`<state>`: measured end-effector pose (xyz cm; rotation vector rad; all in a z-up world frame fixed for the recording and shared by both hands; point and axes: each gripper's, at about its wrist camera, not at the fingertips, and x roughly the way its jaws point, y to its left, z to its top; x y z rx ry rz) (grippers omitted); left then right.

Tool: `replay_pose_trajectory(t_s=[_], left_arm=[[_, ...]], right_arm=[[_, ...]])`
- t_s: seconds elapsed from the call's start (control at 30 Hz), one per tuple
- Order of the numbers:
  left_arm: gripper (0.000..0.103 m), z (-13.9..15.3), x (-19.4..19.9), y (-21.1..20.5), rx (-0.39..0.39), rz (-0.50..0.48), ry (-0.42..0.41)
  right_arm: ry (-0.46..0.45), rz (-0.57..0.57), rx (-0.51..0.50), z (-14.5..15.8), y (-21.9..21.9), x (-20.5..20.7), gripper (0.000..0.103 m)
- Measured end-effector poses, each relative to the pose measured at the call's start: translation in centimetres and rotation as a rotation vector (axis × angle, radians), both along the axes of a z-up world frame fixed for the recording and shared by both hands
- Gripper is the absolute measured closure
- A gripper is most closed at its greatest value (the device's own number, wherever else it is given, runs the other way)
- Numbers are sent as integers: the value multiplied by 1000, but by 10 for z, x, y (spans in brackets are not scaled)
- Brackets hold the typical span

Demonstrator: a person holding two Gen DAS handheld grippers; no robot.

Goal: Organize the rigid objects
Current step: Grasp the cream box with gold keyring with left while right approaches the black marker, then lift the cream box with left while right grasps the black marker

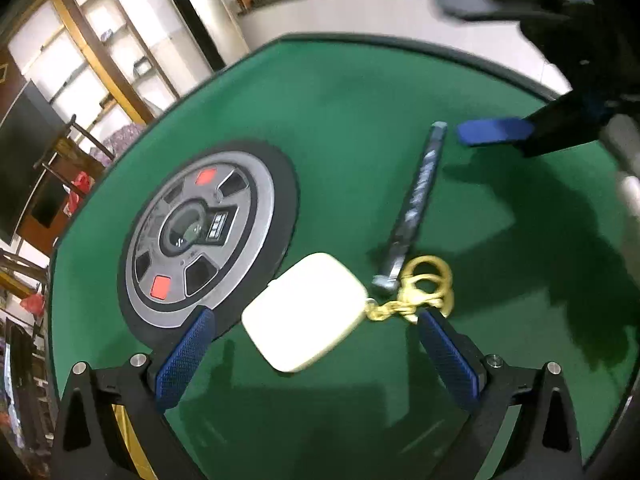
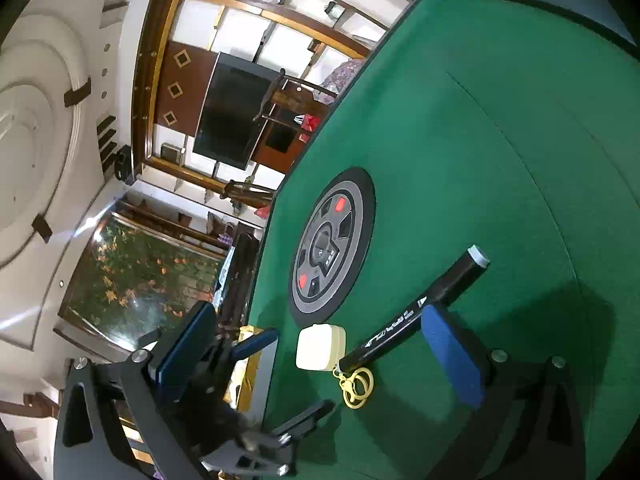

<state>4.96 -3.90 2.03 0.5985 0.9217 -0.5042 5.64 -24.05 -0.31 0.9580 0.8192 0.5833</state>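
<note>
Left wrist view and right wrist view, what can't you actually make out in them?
- Black marker: printing blurred in the left wrist view, and partly hidden behind a blue finger in the right wrist view.
- Right claw: its upper finger is motion-blurred in the left wrist view.
- Round centre panel: its small display is too small to read.
- Cream case: its underside is hidden.

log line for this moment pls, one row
left gripper: open, straddling cream rounded case with gold keyring | right gripper: open, empty | black marker pen: lying on green felt table
</note>
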Motion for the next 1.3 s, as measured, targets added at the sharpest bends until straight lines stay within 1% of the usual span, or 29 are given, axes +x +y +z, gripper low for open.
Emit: replay_pose_trajectory(t_s=[0.07,0.17,0.23,0.33,0.4,0.43,0.53,0.6,0.73,0.8,0.87,0.9,0.97,1.0,1.03,1.07,1.2,1.3], left_arm=[[1,-4,11,4,-26,19,34],[1,-11,21,7,-86,47,106],[1,-13,22,8,-120,53,122],[2,-13,23,8,-131,75,128],[11,-12,21,9,-150,108,157],[20,-11,19,9,-165,118,172],[28,-8,4,2,-151,124,153],[28,-8,-9,-3,-158,105,180],[28,-6,-38,-16,-145,53,205],[28,-6,-51,-21,-142,38,205],[27,-7,-55,-22,-144,38,196],[26,-7,-56,-24,-145,43,184],[19,-10,-54,-21,-151,64,165],[19,-11,-54,-19,-168,81,161],[21,-13,-54,-17,-184,96,164],[30,-12,-55,-15,-204,107,170],[29,-10,-62,-8,-244,135,158],[29,-6,-75,-3,-249,155,135]], right_arm=[[7,-1,8,-3,-2,0,0],[22,7,1,-5,-5,3,0],[28,13,-3,-6,-3,4,0],[37,16,-8,-5,-3,5,0],[42,14,-11,-5,-4,5,0],[45,13,-10,-5,-4,6,0],[45,11,-10,-4,-4,6,0],[44,11,-13,-5,-4,7,0],[45,10,-19,-5,-4,6,0],[45,9,-18,-4,-5,6,0],[45,9,-21,-5,-5,7,0],[45,10,-22,-5,-4,7,0],[43,11,-36,-5,-4,6,0],[42,11,-44,-5,-3,6,0],[41,11,-54,-4,-2,6,0],[40,12,-64,-4,-1,5,0],[38,4,-117,-3,1,5,0],[36,-14,-159,-2,1,4,0]])
